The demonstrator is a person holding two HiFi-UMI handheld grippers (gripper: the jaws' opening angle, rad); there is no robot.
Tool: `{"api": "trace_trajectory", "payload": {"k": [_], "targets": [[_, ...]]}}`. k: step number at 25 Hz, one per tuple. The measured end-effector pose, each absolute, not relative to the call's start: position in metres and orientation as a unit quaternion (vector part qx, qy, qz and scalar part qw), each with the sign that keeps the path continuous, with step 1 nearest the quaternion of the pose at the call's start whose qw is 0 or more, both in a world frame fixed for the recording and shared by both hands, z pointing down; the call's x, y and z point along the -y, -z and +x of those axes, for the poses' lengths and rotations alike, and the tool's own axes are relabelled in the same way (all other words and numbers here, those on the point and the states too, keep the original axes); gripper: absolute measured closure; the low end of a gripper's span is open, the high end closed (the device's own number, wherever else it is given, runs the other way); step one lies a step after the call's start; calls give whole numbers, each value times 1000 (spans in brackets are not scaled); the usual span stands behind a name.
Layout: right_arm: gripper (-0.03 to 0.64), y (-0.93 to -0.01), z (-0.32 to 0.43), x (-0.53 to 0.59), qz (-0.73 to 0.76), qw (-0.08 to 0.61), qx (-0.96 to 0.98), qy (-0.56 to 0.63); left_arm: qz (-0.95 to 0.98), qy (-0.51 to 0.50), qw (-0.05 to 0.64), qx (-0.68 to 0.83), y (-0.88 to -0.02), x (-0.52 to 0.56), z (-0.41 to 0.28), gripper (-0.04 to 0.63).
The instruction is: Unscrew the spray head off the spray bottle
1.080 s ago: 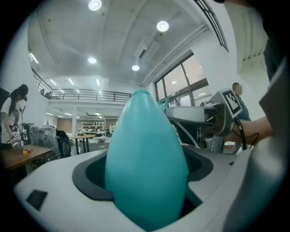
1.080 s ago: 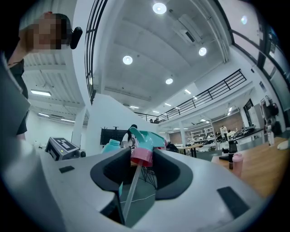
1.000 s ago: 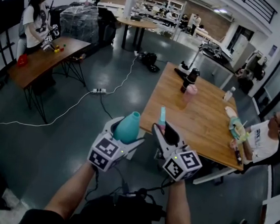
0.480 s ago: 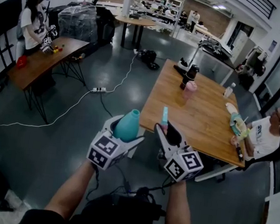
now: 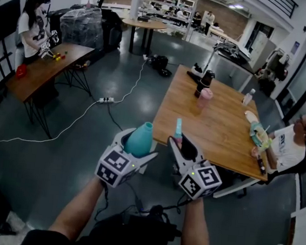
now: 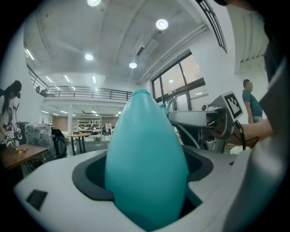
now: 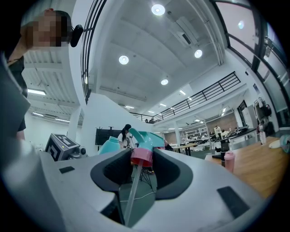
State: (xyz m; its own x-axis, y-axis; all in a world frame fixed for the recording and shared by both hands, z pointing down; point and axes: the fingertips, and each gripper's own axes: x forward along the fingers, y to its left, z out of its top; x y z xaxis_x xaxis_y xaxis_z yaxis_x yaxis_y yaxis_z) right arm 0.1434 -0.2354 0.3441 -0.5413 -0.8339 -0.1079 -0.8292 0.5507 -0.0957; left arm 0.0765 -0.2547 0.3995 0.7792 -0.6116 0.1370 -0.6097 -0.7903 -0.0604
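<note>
A teal, drop-shaped spray bottle [image 5: 140, 138] stands upright in my left gripper [image 5: 138, 146], which is shut on its body. In the left gripper view the bottle [image 6: 146, 167] fills the space between the jaws, and its neck is bare. My right gripper [image 5: 179, 144] is shut on the spray head [image 5: 178, 128], held apart from the bottle and to its right. The right gripper view shows the spray head [image 7: 144, 144] with its teal trigger top and pink collar [image 7: 142, 156] pinched between the jaws, a pale dip tube [image 7: 131, 190] hanging below. Both grippers are held over the floor.
A wooden table [image 5: 217, 129] stands just ahead on the right with a pink cup [image 5: 205, 98] and a black bottle [image 5: 202, 83]. A person [image 5: 288, 152] sits at its right edge. Another person [image 5: 33, 22] works at a table [image 5: 38, 72] far left. A cable [image 5: 89, 112] crosses the floor.
</note>
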Motion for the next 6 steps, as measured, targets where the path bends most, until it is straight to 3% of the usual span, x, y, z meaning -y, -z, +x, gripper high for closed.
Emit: {"api": "trace_trajectory", "payload": {"k": [6], "targets": [[459,-349,138,234,-469,68,-880,24,-945,78,5,-317,-402,253,77,153]]}}
